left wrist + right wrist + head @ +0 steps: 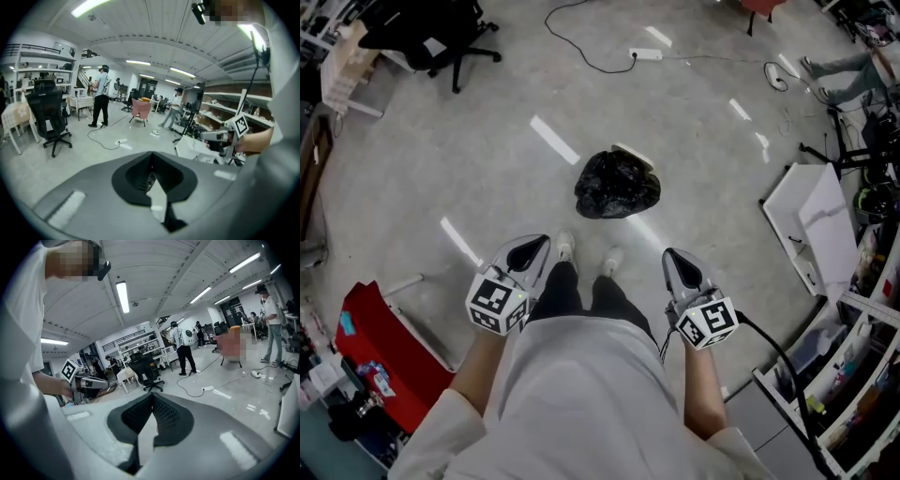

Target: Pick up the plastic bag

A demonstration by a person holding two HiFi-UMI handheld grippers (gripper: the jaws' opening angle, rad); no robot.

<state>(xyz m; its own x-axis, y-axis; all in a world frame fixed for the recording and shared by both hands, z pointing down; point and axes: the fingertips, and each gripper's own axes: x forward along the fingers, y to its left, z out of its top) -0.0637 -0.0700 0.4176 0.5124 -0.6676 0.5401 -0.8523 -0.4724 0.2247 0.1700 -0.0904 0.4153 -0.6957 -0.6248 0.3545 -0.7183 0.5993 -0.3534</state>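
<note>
Nearest, at lower middle of the head view, the left claw (536, 246) and right claw (671, 256) each have jaws pressed fully together, gripping nothing. Just past the person's shoes (565, 247), the black plastic bag (617, 185) lies on the floor (487, 141) at frame centre, well apart from both claws.

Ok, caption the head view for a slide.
A black plastic bag lies untouched on the floor ahead of the person's shoes; left gripper and right gripper both shut and empty.
</note>
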